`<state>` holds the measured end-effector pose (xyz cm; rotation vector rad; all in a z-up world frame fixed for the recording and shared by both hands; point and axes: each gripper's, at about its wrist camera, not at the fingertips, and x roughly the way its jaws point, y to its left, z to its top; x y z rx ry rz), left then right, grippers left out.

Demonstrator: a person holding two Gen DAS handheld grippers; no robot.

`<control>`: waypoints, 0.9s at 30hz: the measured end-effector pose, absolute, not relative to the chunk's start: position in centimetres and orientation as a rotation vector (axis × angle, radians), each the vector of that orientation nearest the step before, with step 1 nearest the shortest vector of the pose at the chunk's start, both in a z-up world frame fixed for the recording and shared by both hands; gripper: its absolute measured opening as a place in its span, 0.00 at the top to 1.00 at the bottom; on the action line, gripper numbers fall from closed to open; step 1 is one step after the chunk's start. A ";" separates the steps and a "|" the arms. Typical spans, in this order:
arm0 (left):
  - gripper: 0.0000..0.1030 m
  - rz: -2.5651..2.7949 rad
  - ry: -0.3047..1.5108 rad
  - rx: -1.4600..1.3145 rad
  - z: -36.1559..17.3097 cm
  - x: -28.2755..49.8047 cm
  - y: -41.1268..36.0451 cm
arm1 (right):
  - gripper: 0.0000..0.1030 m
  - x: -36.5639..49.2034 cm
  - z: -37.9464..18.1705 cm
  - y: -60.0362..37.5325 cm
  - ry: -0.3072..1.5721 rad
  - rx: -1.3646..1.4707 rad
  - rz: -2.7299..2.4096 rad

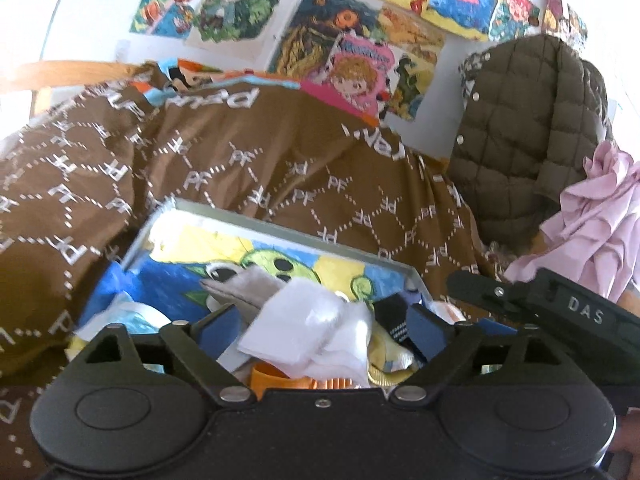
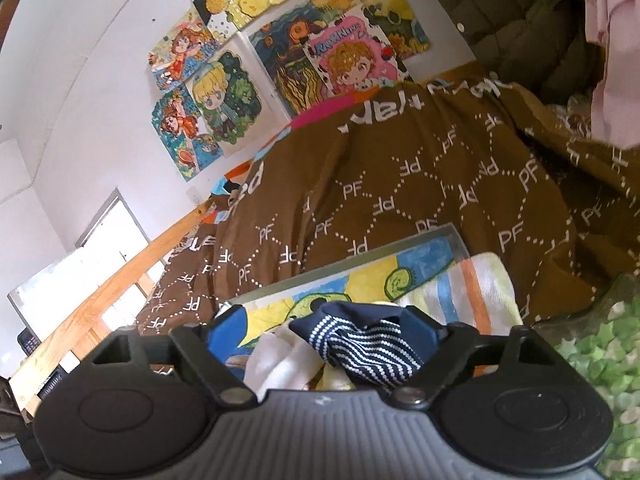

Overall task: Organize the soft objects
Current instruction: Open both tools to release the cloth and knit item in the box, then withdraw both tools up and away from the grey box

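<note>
Both grippers stand wide open and hold nothing: the left gripper has a crumpled white cloth lying loose between its blue pads, and the right gripper has a navy dotted sock loose between its own, neither cloth pinched.

Largest in view is the brown blanket, printed with white letters and draped over the bed from 9 to 3 o'clock, serving as the surface everything rests on. At 2 o'clock in the left view hangs a quilted olive jacket, with a pink garment bunched below it, likely waiting to be sorted. Colourful drawings cover the wall at 12 o'clock.

Just ahead of the pads sits a tray with a painted bottom, seemingly the collecting place, since the small soft things are piled at its near end. A striped towel lies at 1 o'clock of the right gripper, partly over the tray's corner.
</note>
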<state>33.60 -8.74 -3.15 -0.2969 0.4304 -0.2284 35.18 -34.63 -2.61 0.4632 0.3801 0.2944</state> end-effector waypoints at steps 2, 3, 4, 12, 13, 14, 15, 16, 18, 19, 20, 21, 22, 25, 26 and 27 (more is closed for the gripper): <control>0.08 -0.219 0.410 -0.302 -2.5 32.9 -8.5 | 0.10 34.3 -2.0 -34.8 0.370 0.459 0.288; 0.07 -0.215 0.399 -0.305 -2.1 32.5 -8.3 | 0.09 33.8 -1.8 -34.9 0.366 0.457 0.284; 0.06 -0.212 0.389 -0.305 -1.8 32.0 -8.2 | 0.08 33.3 -1.5 -34.9 0.360 0.450 0.278; 0.01 -0.180 0.306 -0.283 1.0 28.2 -7.7 | 0.01 28.7 1.0 -34.6 0.307 0.370 0.244; 0.01 -0.176 0.297 -0.281 1.3 27.6 -7.6 | 0.01 28.1 1.3 -34.3 0.300 0.354 0.243; 0.01 -0.174 0.292 -0.279 1.6 27.1 -7.6 | 0.00 27.6 1.6 -34.1 0.293 0.339 0.243; 0.01 -0.173 0.288 -0.278 1.9 26.6 -7.5 | 0.00 27.0 1.9 -33.8 0.285 0.321 0.239; 0.01 -0.173 0.283 -0.275 2.1 26.0 -7.5 | 0.00 26.4 2.2 -33.5 0.277 0.303 0.232; 0.01 -0.161 0.270 -0.263 2.4 24.9 -7.5 | 0.00 25.4 2.6 -33.0 0.261 0.279 0.220; 0.01 -0.153 0.262 -0.255 2.6 24.3 -7.5 | 0.00 24.8 2.7 -32.8 0.255 0.271 0.213; 0.01 -0.144 0.255 -0.248 2.8 23.7 -7.4 | 0.00 24.2 2.8 -32.6 0.252 0.262 0.207; 0.01 -0.135 0.249 -0.246 2.9 23.2 -7.3 | 0.00 23.6 2.8 -32.4 0.250 0.252 0.199; 0.01 -0.125 0.244 -0.245 3.0 22.7 -7.2 | 0.00 23.1 2.9 -32.3 0.248 0.240 0.191; 0.01 -0.097 0.237 -0.235 3.2 21.1 -6.9 | 0.00 21.4 3.0 -31.7 0.248 0.214 0.179; 0.01 -0.092 0.240 -0.233 3.2 20.7 -6.8 | 0.00 21.0 3.0 -31.6 0.247 0.209 0.179; 0.01 -0.088 0.244 -0.231 3.1 20.2 -6.8 | 0.00 20.4 3.0 -31.4 0.248 0.203 0.178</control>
